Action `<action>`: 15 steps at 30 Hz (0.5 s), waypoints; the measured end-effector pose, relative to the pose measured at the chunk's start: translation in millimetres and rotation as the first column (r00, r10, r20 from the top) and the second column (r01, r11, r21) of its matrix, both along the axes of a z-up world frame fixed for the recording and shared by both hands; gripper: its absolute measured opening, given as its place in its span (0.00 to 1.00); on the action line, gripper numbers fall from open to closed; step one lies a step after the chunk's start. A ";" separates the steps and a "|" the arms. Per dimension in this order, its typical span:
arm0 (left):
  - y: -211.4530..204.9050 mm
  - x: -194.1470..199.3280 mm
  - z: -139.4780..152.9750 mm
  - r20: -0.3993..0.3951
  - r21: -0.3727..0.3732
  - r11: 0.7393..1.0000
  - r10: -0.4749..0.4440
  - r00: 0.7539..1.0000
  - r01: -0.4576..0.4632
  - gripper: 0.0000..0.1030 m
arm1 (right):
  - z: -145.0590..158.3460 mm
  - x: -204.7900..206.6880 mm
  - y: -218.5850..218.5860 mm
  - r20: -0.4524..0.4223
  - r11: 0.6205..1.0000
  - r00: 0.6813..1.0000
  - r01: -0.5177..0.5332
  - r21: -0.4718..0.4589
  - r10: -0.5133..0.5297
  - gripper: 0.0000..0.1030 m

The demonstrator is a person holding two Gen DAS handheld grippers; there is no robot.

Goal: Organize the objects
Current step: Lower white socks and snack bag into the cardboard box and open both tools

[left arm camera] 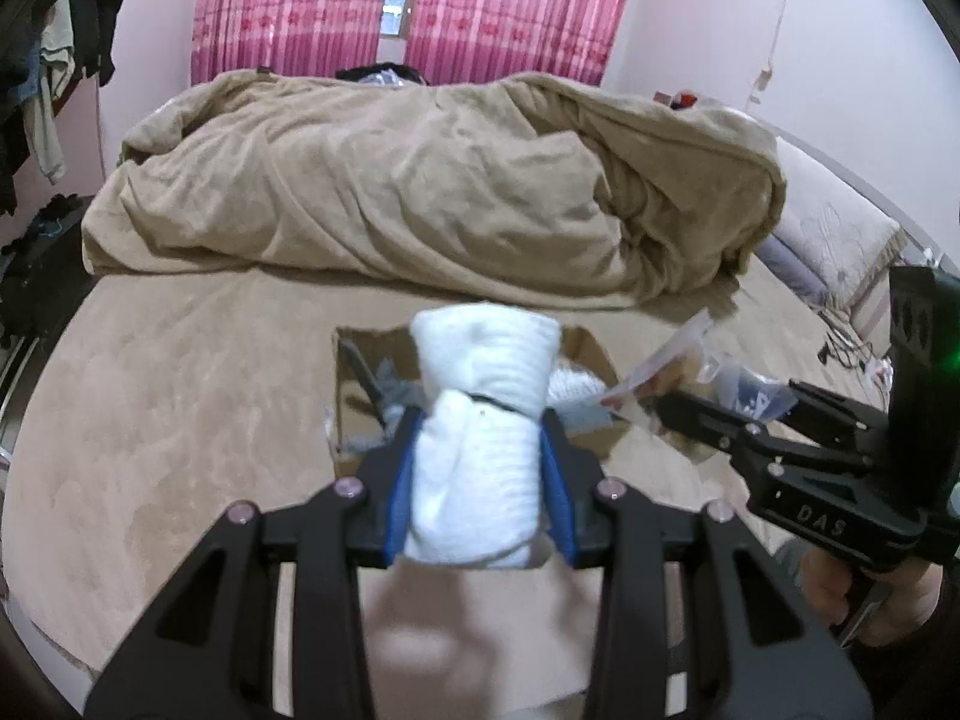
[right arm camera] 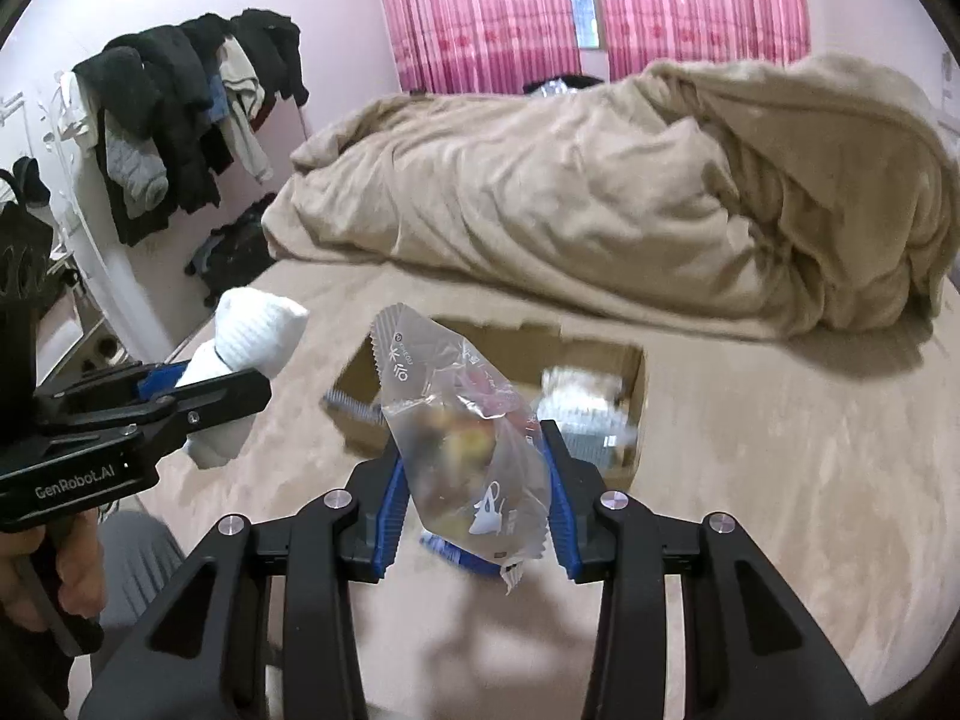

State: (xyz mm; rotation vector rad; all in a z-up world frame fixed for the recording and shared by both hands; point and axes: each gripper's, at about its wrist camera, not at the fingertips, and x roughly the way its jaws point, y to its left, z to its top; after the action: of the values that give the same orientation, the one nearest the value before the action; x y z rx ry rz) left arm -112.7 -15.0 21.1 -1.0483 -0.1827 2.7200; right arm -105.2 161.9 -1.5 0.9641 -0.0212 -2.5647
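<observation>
Left gripper clamps towel (rolled).

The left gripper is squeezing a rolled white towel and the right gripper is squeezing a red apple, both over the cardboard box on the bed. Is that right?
Almost. The left gripper does squeeze the rolled white towel over the cardboard box on the bed. But the right gripper squeezes a clear plastic snack packet, not a red apple. The right wrist view shows it best.
</observation>
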 end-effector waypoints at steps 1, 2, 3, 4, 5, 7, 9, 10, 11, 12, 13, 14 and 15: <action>-1.9 -3.5 1.5 -0.005 0.002 1.000 0.006 1.000 -0.006 0.37 | 1.5 -4.2 0.2 -0.007 1.000 1.000 0.000 -0.001 0.000 0.41; -4.2 -9.8 3.2 -0.010 0.003 1.000 0.014 1.000 -0.014 0.37 | 3.2 -8.6 -0.5 -0.017 1.000 1.000 0.002 0.001 -0.002 0.41; -5.2 -13.8 3.2 -0.013 0.002 1.000 0.019 1.000 -0.019 0.37 | 5.0 -14.3 -1.8 -0.027 1.000 1.000 0.003 0.004 -0.002 0.41; -6.7 -18.8 3.5 -0.017 0.002 1.000 0.024 1.000 -0.024 0.37 | 6.0 -19.7 -2.9 -0.036 1.000 0.999 0.001 0.003 -0.001 0.41; -8.1 -25.4 2.7 -0.018 0.001 1.000 0.029 0.999 -0.029 0.37 | 6.9 -24.9 -4.0 -0.042 1.000 0.999 0.001 0.003 -0.001 0.41; -9.8 -38.2 -0.5 -0.010 -0.003 0.999 0.037 0.999 -0.037 0.37 | 8.1 -37.1 -8.2 -0.059 1.000 0.998 -0.004 0.010 0.005 0.41; -10.1 -48.7 -6.2 -0.003 -0.005 0.999 0.046 0.999 -0.046 0.37 | 4.5 -48.2 -11.7 -0.064 1.000 0.998 -0.011 0.017 0.012 0.41; -11.2 -57.0 -11.4 0.006 -0.005 0.999 0.050 0.999 -0.050 0.37 | 1.5 -53.8 -13.9 -0.064 1.000 0.998 -0.016 0.024 0.017 0.41; -10.7 -62.8 -16.0 0.012 -0.007 0.999 0.052 0.999 -0.052 0.37 | -3.7 -62.0 -17.1 -0.060 0.999 0.998 -0.022 0.033 0.023 0.41; -10.7 -69.3 -21.5 0.022 -0.011 0.998 0.054 0.998 -0.054 0.37 | -7.4 -66.7 -19.0 -0.058 0.999 0.998 -0.024 0.039 0.026 0.41; -10.7 -74.4 -26.5 0.032 -0.013 0.998 0.055 0.998 -0.055 0.37 | -11.8 -71.8 -21.2 -0.056 0.999 0.998 -0.028 0.044 0.030 0.41; -10.5 -80.3 -32.5 0.041 -0.014 0.998 0.055 0.998 -0.055 0.37 | -16.1 -77.8 -23.7 -0.055 0.998 0.998 -0.031 0.049 0.033 0.41; -10.2 -86.0 -38.7 0.048 -0.020 0.998 0.055 0.997 -0.054 0.37 | -20.8 -83.5 -25.8 -0.052 0.998 0.998 -0.031 0.053 0.034 0.41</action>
State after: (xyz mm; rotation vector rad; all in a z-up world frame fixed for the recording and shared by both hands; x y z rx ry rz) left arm -198.7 -25.2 -17.6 -1.1321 -0.1965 2.7513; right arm -188.6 136.1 -22.2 0.9081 0.0760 -2.5714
